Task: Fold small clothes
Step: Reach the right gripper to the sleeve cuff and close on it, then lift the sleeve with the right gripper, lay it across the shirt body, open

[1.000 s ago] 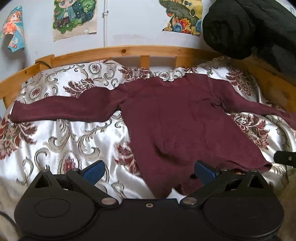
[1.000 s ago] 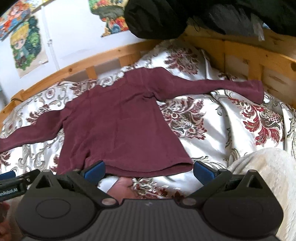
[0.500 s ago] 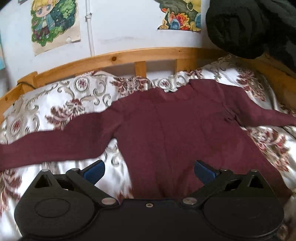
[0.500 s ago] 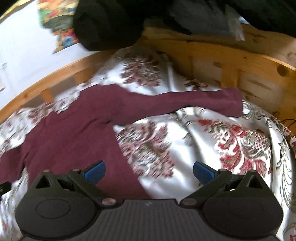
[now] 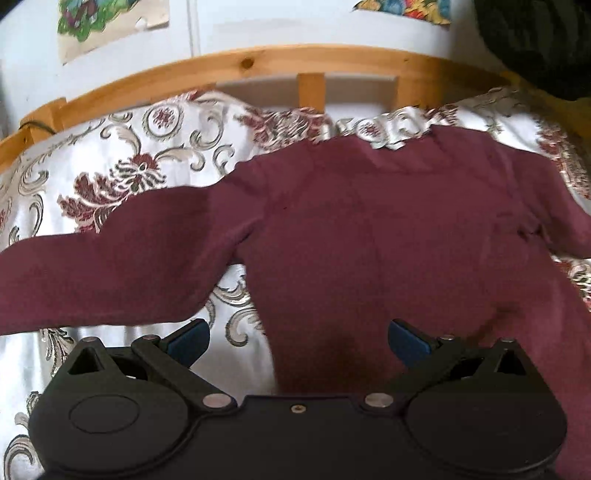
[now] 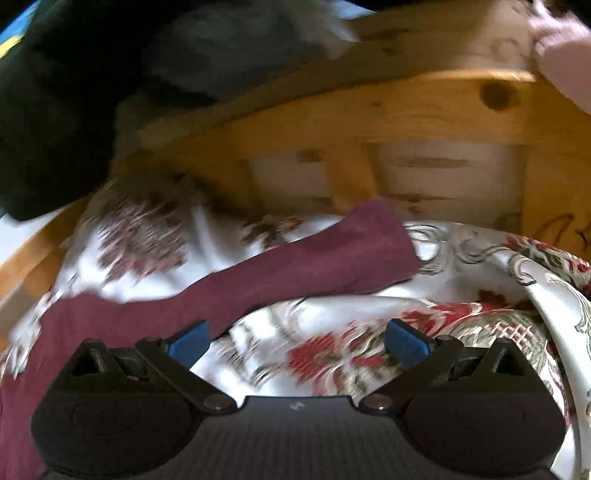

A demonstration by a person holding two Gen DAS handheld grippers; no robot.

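Both claws, wide open and empty, have swung outward: left claw (image 5: pixel 297 338) over the maroon shirt (image 5: pixel 388 236), right claw (image 6: pixel 297 338) near its right sleeve (image 6: pixel 295 269), probably folded first.

We are looking at a pine bed frame (image 5: pixel 258 64) standing against a white wall (image 5: pixel 295 22) carrying cartoon posters (image 5: pixel 110 22), floral satin bedspread (image 5: pixel 110 158) catching daylight
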